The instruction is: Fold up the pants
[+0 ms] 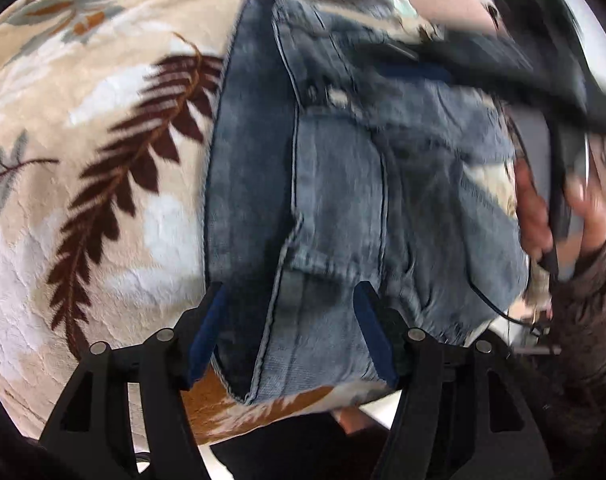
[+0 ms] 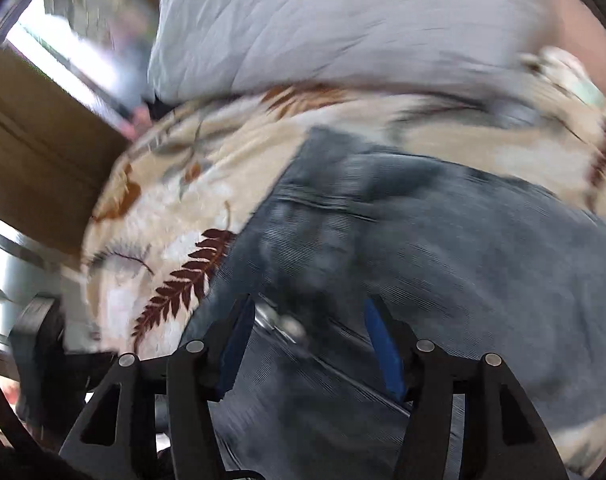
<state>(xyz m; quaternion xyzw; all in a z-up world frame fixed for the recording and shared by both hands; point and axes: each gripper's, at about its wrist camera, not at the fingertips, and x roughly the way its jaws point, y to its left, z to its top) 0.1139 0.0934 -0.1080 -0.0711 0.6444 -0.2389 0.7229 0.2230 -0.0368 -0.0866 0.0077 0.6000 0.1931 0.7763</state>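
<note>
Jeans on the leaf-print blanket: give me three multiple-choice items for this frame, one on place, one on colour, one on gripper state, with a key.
1. Where do the jeans lie?
A. On a leaf-print blanket
B. On a bare wooden floor
C. On a hanger

2. What colour are the pads on the left gripper?
A. Red
B. Blue
C. Yellow

3. How does the right gripper stand?
A. Shut on a shoe
B. Shut on the blanket
C. Open over the jeans

Key:
1 A: denim rests flat on the cream blanket with brown fern leaves.
2 B: both inner pads show dark blue in the left wrist view.
3 C: the jaws stand apart with denim beyond them, nothing pinched.
</note>
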